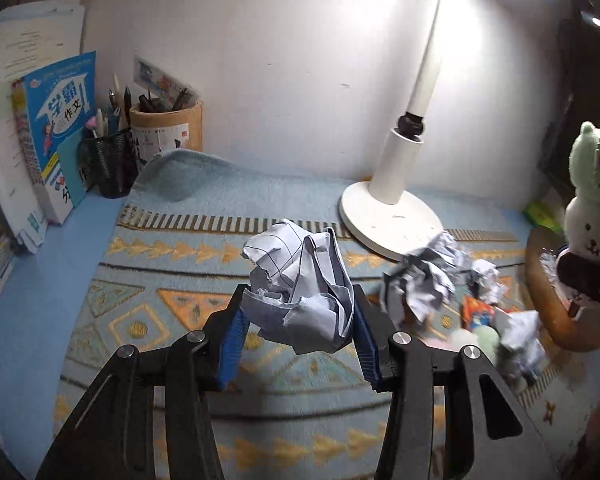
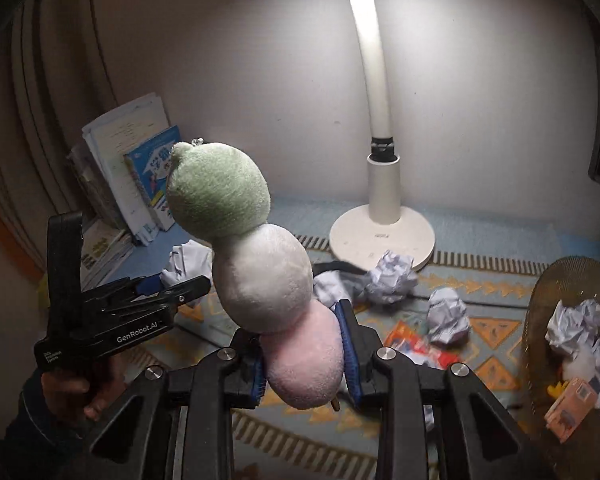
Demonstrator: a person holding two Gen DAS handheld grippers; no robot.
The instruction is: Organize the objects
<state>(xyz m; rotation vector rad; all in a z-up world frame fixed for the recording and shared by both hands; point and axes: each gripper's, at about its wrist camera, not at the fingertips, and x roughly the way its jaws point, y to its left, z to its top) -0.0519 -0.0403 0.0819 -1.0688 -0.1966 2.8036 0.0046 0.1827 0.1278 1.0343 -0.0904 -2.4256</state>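
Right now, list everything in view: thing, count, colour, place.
Plush toy: one, green, white, pink balls; in the right gripper.
Paper ball: one, white; in the left gripper.
Loose paper balls: several, white; on the mat.
Basket: one, brown; right, holding paper.
Lamp: one, white; by the wall.
Pen holders: two, black and tan; back left.
Books: a stack, blue and white; far left.
Mat: one, blue and orange.
Left gripper: black, blue pads.
Right gripper: black, blue pads.
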